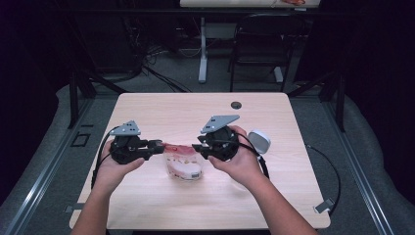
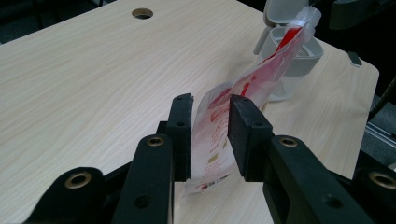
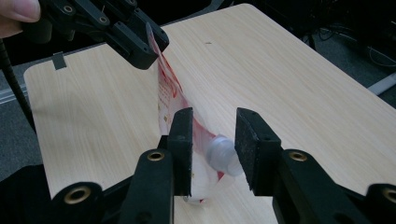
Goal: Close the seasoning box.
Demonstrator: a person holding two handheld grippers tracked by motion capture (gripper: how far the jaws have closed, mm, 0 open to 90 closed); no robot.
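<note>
In the high view, the left tool (image 1: pixel 159 146) and the right tool (image 1: pixel 196 147) are facing each other above the middle of the tabletop (image 1: pixel 161 105), with a red-and-white pouch (image 1: pixel 182 155) stretching between them. A white container (image 1: pixel 259 141) is standing just beside the right hand (image 1: pixel 240 164).

The left gripper view is showing what the high view is not: the pouch (image 2: pixel 224 126) is passing between the left tool's jaws, which are standing partly open around its lower end, and I cannot tell if they are pressing it. Behind it, the container (image 2: pixel 299 56) is showing an open lid.

In the right gripper view, the pouch's spout (image 3: pixel 219 154) is lying between the partly open jaws of the right tool (image 3: pixel 212 149), near the right one. The left tool (image 3: pixel 140 42) is holding the pouch's (image 3: pixel 168 93) far end.

The print on the pouch is too blurred to read. The far half of the tabletop is lying free, and its front edge is near the forearms.
</note>
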